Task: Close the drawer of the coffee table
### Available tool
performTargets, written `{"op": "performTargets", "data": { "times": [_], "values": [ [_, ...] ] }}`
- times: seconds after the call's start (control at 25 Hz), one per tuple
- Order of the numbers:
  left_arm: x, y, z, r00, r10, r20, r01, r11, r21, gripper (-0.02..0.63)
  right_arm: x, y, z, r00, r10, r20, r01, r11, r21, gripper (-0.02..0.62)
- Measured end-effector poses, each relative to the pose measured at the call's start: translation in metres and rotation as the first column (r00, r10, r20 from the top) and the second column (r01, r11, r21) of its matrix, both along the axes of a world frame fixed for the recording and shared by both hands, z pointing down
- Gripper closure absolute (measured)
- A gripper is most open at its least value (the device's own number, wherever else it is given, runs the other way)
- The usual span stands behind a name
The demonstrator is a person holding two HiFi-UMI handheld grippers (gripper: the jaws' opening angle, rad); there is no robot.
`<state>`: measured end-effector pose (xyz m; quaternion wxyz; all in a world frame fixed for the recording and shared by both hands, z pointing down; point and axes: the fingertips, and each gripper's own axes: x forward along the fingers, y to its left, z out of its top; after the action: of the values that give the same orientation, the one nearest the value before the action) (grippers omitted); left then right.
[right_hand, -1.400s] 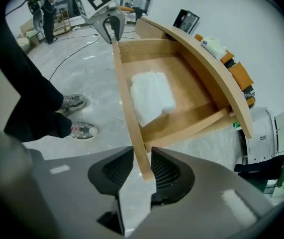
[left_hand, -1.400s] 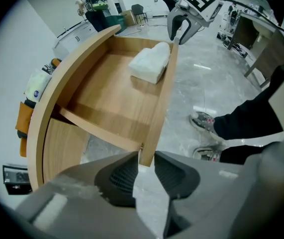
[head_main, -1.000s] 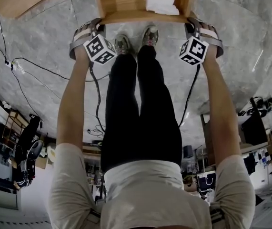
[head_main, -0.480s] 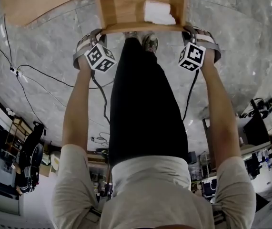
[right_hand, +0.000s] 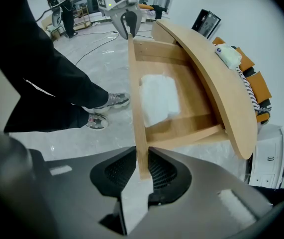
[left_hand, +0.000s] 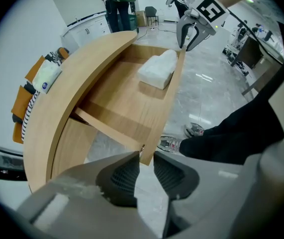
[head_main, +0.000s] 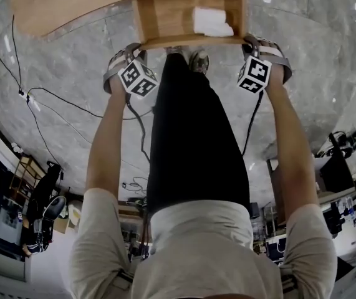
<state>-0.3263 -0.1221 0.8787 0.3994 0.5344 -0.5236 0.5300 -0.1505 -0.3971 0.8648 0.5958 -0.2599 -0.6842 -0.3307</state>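
Grippers bracket both ends of the drawer front (right_hand: 138, 108), likely for an even push. The right gripper (right_hand: 142, 158) clamps the panel in narrow jaws. The left gripper (left_hand: 144, 156) stands wide astride its corner, seemingly unpinched. Beyond, the drawer (head_main: 165, 17) stands open from the coffee table (head_main: 59, 5), with a white bundle (head_main: 212, 22) against its right wall.

We get bright, even indoor light with only soft shadows, white glare streaks on the polished floor (head_main: 315, 42) at the head view's upper right, heavy fisheye bending with dark corners in both gripper views (the lowest foreground there goes soft), and a sharp drawer (left_hand: 127, 103) mid-frame.
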Motion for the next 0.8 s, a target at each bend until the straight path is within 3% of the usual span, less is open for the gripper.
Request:
{"op": "performTargets", "data": {
  "times": [0.44, 0.8],
  "values": [
    [0.002, -0.007, -0.005, 1.000, 0.007, -0.014, -0.007, 1.000, 0.026, 0.489, -0.002, -0.009, -0.002, 1.000, -0.001, 0.012, 0.000, 1.000, 0.018, 0.514],
    [-0.017, -0.013, -0.012, 1.000, 0.010, 0.004, -0.011, 0.999, 0.041, 0.491, -0.016, -0.013, -0.009, 0.999, 0.001, 0.033, -0.002, 1.000, 0.030, 0.514]
  ]
}}
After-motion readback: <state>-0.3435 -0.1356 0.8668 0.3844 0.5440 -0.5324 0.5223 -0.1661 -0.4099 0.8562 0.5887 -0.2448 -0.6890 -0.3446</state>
